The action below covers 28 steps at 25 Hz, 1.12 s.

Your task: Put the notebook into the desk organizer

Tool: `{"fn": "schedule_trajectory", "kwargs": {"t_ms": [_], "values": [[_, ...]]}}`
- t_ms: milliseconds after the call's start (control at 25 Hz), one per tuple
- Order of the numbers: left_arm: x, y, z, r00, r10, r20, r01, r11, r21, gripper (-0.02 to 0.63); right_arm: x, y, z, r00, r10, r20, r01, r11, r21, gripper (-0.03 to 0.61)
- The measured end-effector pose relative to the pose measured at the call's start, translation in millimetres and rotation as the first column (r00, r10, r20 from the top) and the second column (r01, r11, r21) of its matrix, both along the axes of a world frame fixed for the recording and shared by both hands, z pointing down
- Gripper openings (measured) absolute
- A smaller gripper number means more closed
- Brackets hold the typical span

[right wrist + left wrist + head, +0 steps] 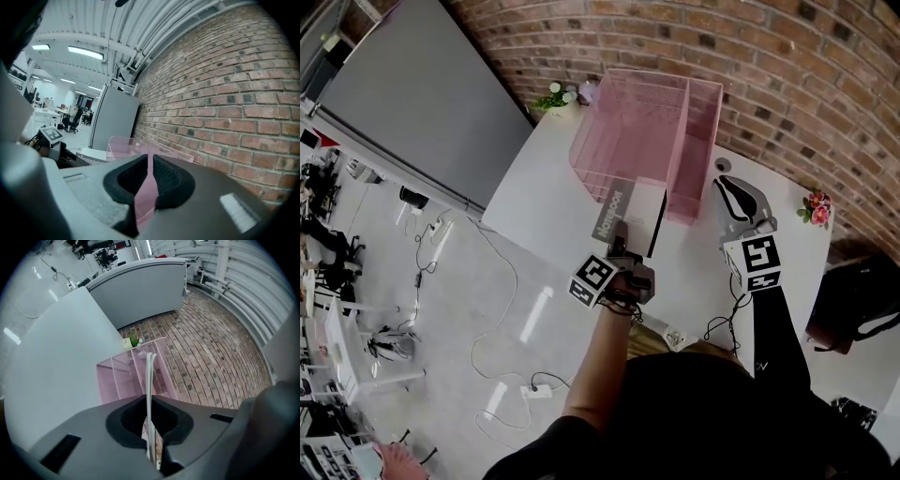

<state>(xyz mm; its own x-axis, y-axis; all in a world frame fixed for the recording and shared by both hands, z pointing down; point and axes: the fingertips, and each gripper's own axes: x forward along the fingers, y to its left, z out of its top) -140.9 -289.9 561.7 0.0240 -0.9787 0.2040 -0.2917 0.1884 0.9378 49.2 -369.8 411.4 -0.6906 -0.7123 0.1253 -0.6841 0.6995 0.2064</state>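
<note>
One notebook (633, 208), and it's held up on edge right at the front lip of the pink desk organizer (661, 77). Its lettered spine faces left and its pale cover right. The leading end overlaps the low front wall, close to the divider between the wide left compartment and the narrow right one.

The left gripper (622, 240) has it, jaws clamped flat on the near end. In the left gripper view the thin white edge runs straight out between the pads towards the pink mesh. So the pick is done and the carry is all but done. By my reading the book is at the mouth, not inside. Which compartment it's lined up for I can't call, as it sits so near that divider. What's left is to slide it down in, let go and pull clear.

Out to the right, the right gripper (724, 187) hovers just beside the organizer's right wall. Its jaws are drawn together to a slit with only pink showing through. That looks like the organizer seen beyond rather than gripped, though I can't rule out a touch.

Underneath is the white table (539, 187), with the brick wall (787, 84) behind and a little green plant (555, 94) at the far corner.
</note>
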Motion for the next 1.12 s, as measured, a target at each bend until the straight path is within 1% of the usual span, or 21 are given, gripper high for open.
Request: {"fn": "schedule_trajectory", "kwargs": {"t_ms": [160, 320, 520, 720, 1120], "values": [[2.4, -13.2, 3.0, 1.0, 0.012, 0.014, -0.012, 1.0, -0.014, 0.015, 4.0, -5.6, 2.5, 1.0, 0.016, -0.016, -0.016, 1.0, -0.002, 0.037], [2.5, -25.4, 9.8, 1.0, 0.031, 0.003, -0.03, 0.999, -0.035, 0.015, 6.5, -11.7, 2.7, 0.999, 0.039, -0.014, -0.04, 0.999, -0.012, 0.037], [2.1, -45.1, 13.2, 0.998, 0.055, -0.008, -0.055, 0.998, -0.031, 0.015, 8.4, -20.2, 6.1, 0.998, 0.059, -0.031, -0.059, 0.998, -0.017, 0.037], [4.9, -67.9, 10.4, 0.996, 0.089, -0.013, -0.089, 0.996, -0.005, 0.015, 13.8, -29.5, 11.7, 0.995, 0.075, -0.06, -0.075, 0.997, -0.012, 0.037], [5.7, -104.4, 5.8, 0.991, 0.132, -0.013, -0.132, 0.991, 0.035, 0.015, 9.1, -37.8, 13.5, 0.99, 0.097, -0.099, -0.099, 0.995, -0.013, 0.037]]}}
